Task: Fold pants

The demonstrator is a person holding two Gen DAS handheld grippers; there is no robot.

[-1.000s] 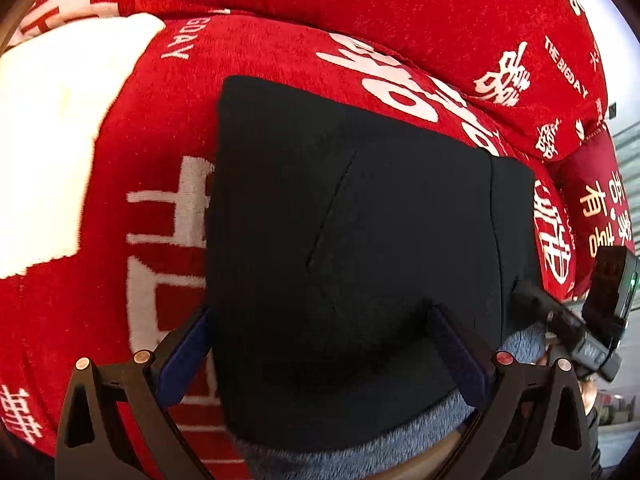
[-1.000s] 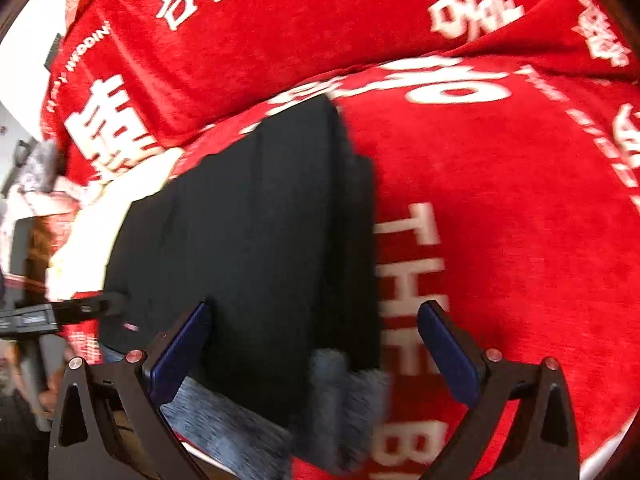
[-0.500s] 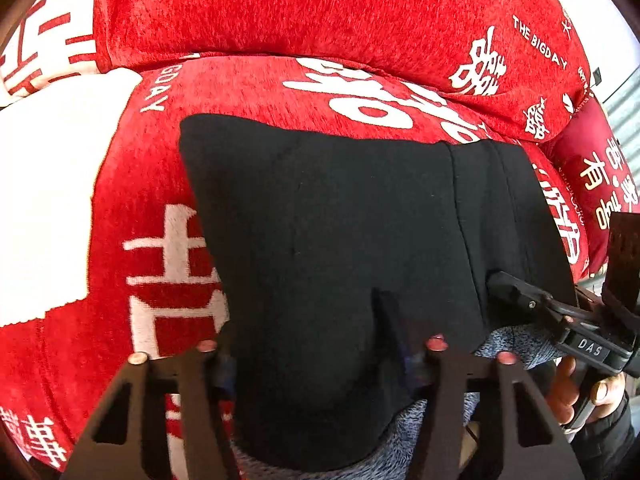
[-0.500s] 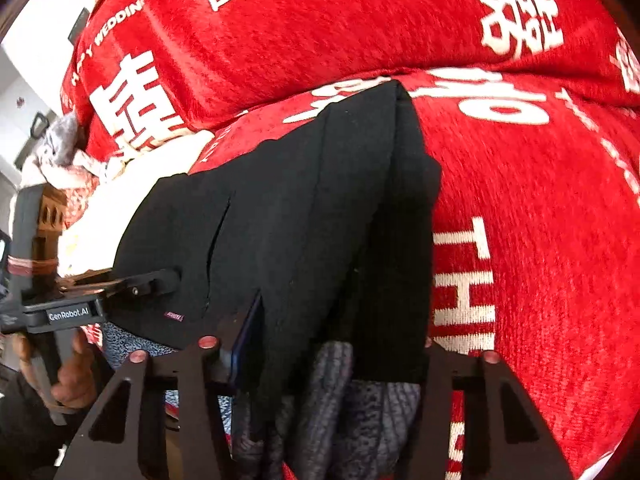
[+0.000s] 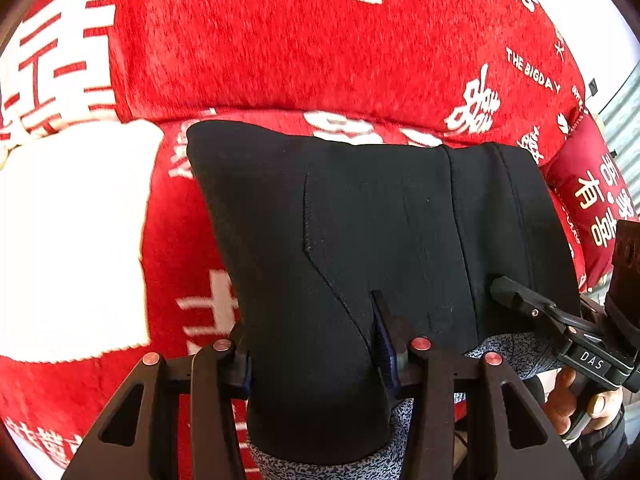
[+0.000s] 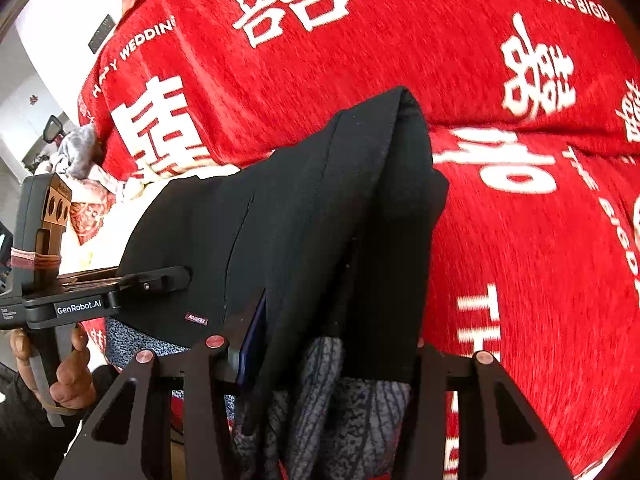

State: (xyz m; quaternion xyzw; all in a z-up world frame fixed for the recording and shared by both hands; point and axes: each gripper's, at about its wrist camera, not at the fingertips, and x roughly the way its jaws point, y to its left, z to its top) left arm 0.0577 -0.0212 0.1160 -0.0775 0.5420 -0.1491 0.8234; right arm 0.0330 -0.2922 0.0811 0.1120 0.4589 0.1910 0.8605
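The black pants [image 5: 380,232] with a grey fleece lining [image 5: 352,456] lie folded on a red sofa seat. My left gripper [image 5: 316,356] is shut on the pants' near left edge. My right gripper [image 6: 324,356] is shut on the bunched near right edge of the pants [image 6: 304,224], where grey lining [image 6: 344,408] shows between the fingers. The right gripper also shows in the left wrist view [image 5: 532,308] at the pants' right edge, and the left gripper shows in the right wrist view [image 6: 160,280] at the left edge. The pants' far edge is raised toward the backrest.
The red sofa cover [image 5: 320,48] with white lettering spans the seat and backrest [image 6: 400,40]. A white patch [image 5: 68,240] lies left of the pants. A dark red cushion [image 5: 592,200] sits at the right. A person's hand [image 6: 64,376] holds the left gripper's handle.
Both grippers went from open around the pants' near edge to shut on it, then lifted it, so the fabric stands more upright against the backrest.
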